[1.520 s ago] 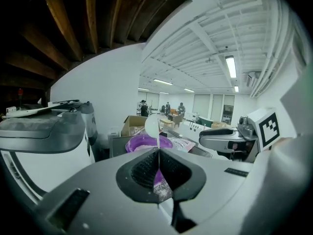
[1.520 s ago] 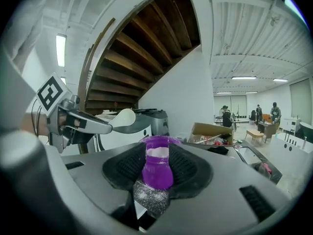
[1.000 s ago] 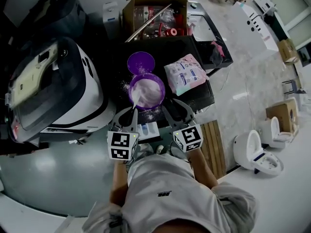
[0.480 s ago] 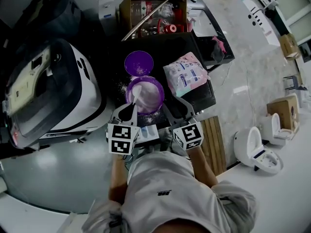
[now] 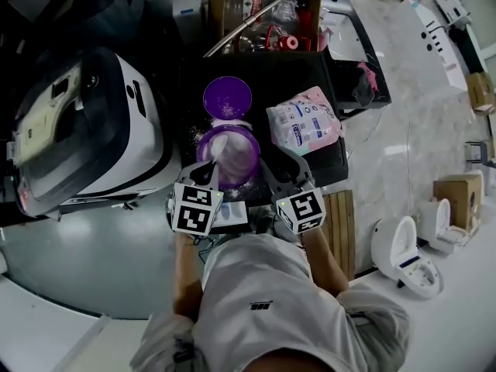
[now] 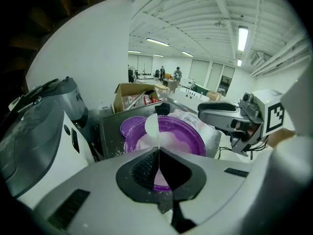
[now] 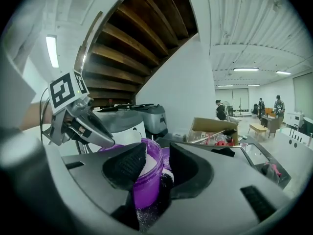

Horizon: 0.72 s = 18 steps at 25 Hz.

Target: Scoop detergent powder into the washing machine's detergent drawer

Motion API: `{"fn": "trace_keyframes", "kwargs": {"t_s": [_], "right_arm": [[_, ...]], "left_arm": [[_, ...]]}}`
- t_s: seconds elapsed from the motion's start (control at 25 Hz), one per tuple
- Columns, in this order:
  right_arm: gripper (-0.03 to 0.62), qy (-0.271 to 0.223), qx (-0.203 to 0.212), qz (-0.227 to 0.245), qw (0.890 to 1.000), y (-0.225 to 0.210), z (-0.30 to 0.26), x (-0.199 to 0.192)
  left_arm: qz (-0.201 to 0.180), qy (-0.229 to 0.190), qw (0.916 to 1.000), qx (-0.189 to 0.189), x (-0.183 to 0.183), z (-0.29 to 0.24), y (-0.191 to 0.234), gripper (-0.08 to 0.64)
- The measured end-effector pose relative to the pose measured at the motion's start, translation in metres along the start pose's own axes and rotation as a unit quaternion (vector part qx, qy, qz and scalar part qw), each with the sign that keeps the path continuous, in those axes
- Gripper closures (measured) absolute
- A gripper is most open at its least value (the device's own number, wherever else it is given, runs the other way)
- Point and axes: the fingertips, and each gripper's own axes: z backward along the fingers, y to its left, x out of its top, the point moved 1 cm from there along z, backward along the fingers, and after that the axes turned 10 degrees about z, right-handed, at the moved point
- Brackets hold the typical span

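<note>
A purple tub of white detergent powder stands on a dark table, with its purple lid lying just behind it. My left gripper is shut on the thin handle of a white spoon, whose bowl is held above the powder in the tub. My right gripper is shut on the tub's near wall, one pad inside the rim and one outside. The washing machine stands to the left. I cannot make out its detergent drawer.
A pink and white detergent bag lies right of the tub. A cardboard box of clutter stands behind the table. Spilled powder dusts the table around the tub. A white and blue object lies between the grippers.
The left gripper has shifted the spoon a little within the tub's mouth. The right gripper has kept its hold on the tub wall. The head view has drifted.
</note>
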Motion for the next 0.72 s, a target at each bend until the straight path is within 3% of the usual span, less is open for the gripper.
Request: {"fn": "trace_keyframes", "kwargs": {"t_s": [0.4, 0.72], "right_arm": [[0.451, 0.002, 0.033, -0.016, 0.999, -0.010, -0.011, -0.012], [0.451, -0.002, 0.045, -0.029, 0.999, -0.021, -0.019, -0.015]], "left_arm": [[-0.006, 0.065, 0.9979, 0.006, 0.004, -0.033, -0.007, 0.545], [-0.017, 0.141, 0.9896, 0.020, -0.004, -0.053, -0.009, 0.545]]}}
